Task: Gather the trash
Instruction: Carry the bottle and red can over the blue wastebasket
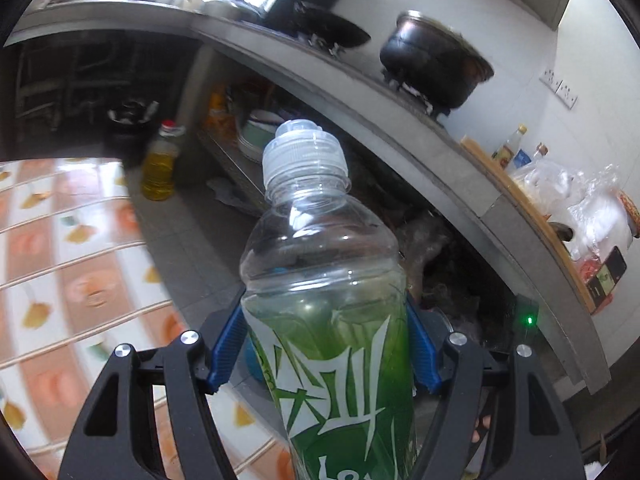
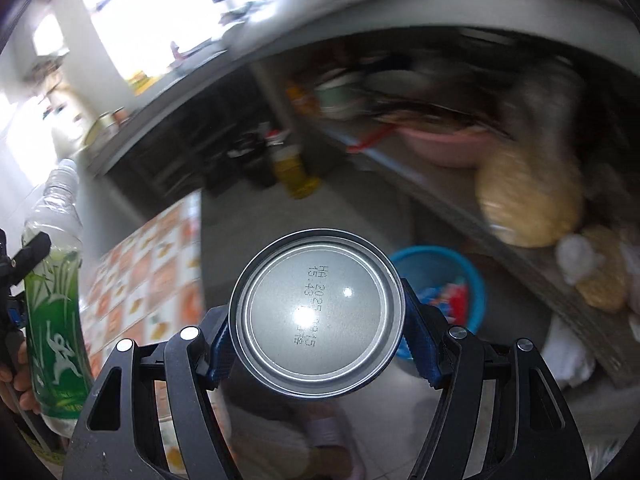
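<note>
Here, left tool [image 1: 325, 344] clamped on plastic bottle [image 1: 320, 280], right tool [image 2: 316, 344] clamped on metal can [image 2: 316, 316].

I see a dark pot [image 1: 436, 66] on a burner on the grey counter [image 1: 420, 136] | a wok [image 1: 332, 28] beside it — also on the stove | a yellow oil bottle [image 1: 160, 164] standing on the floor | patterned orange tiles [image 1: 60, 264] | a pink basin [image 2: 444, 144] on the lower shelf — blurred.
</note>
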`<state>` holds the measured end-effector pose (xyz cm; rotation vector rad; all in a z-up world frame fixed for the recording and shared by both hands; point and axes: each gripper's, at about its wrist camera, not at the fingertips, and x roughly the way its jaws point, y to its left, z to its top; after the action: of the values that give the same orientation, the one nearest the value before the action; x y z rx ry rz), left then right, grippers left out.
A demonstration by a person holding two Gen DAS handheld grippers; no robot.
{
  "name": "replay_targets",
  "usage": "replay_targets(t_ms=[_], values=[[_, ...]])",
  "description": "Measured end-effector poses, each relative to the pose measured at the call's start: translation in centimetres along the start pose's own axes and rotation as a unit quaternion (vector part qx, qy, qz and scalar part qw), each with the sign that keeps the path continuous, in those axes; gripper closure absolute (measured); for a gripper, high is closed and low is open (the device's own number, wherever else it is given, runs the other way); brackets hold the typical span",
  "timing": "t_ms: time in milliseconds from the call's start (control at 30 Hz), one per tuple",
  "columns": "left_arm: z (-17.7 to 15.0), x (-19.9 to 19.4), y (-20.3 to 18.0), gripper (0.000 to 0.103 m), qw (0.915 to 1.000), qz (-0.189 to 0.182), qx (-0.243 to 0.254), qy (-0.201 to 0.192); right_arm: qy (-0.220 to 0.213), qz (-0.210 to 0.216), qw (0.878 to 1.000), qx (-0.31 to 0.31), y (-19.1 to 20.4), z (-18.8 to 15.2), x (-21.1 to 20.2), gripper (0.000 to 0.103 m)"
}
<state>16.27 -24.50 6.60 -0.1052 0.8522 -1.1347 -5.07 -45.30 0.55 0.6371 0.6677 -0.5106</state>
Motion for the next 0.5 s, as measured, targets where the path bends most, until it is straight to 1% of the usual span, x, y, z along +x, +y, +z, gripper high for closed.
replay_targets(t_ms=[100,133,167,267,333,500], values=[[0.9,4.2,-0.8,0.035,0.9998,-0.004,0.003,0.022,0.011,-0.025,0.999,0.024,-2.7,-0.3,1.3,0.037],[1.2,6.2,-1.0,0.035,0.9994,-0.003,0.007,0.035,0.017,-0.03,0.999,0.03,-3.4,-0.5,1.8,0.037],[1.3,7.5,-1.1,0.035,0.9991,-0.001,0.008,0.043,0.022,-0.033,0.999,0.034,-3.8,-0.6,2.4,0.037],[1.5,12.9,-1.3,0.035,0.9969,0.003,0.004,0.078,0.042,-0.037,0.997,0.048,-5.1,-0.9,4.8,0.037],[1.5,16.3,-1.2,0.035,0.9948,0.013,0.005,0.101,0.052,-0.038,0.996,0.054,-5.5,-1.0,6.1,0.037],[1.4,24.2,-0.9,0.035,0.9879,0.04,0.011,0.149,0.084,-0.04,0.993,0.078,-7.5,-0.5,11.4,0.037]])
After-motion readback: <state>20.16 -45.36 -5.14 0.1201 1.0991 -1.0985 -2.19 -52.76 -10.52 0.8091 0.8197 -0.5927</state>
